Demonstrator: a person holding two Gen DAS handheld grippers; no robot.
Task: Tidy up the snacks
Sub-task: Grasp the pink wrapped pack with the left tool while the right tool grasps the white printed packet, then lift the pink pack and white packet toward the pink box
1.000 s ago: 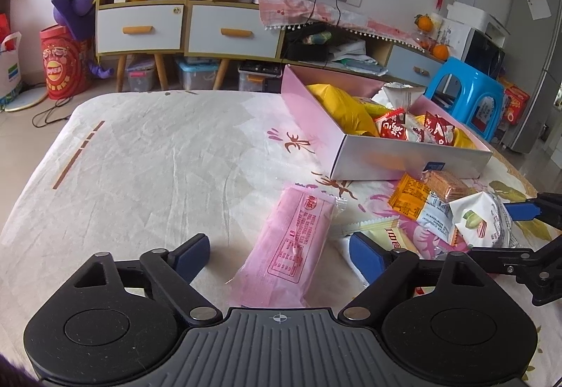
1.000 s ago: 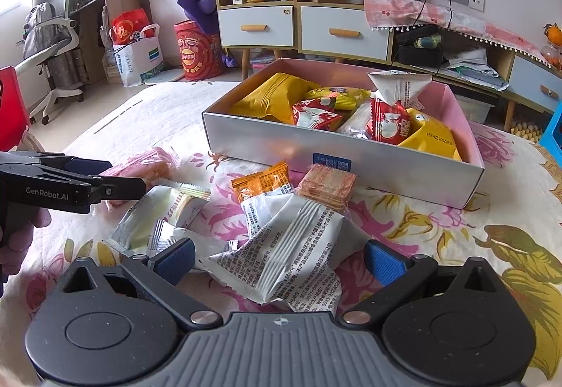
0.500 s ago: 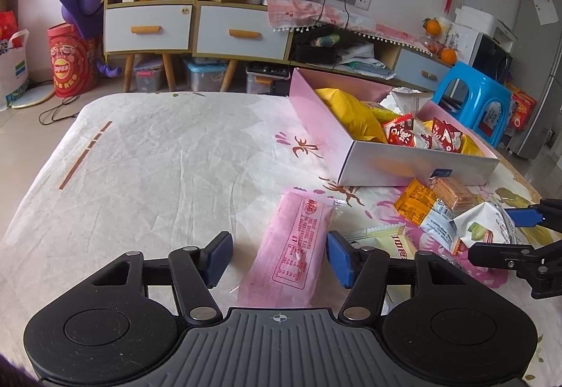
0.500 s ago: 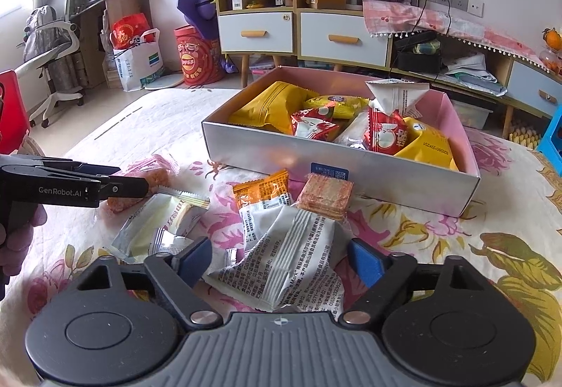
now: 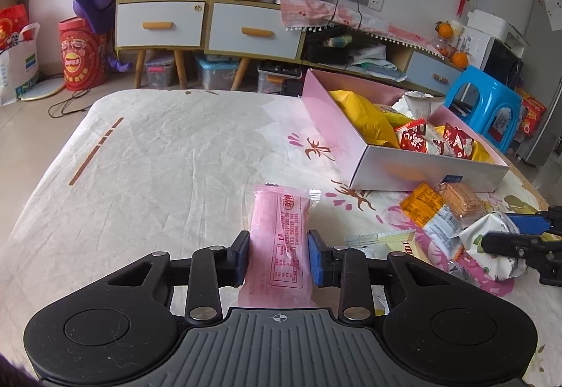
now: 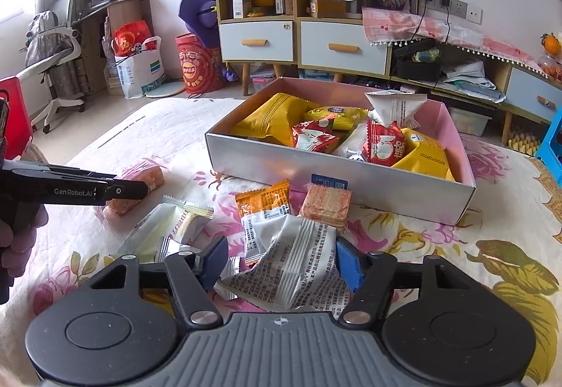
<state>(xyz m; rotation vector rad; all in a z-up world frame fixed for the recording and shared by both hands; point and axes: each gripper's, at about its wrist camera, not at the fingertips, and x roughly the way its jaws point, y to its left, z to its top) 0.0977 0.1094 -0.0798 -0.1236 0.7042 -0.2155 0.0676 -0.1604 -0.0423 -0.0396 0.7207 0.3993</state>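
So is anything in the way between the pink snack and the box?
Nothing visible blocks it. The left gripper has its jaws closed on the pink snack, and only bare tablecloth lies between it and the box. The other loose snacks sit off to the right, in front of the box.

On the desk (image 6: 491, 232), loose snack packets (image 6: 267, 208) lie before the snack-filled box (image 6: 351, 179); a long wafer packet (image 5: 281, 229) lies left of them.
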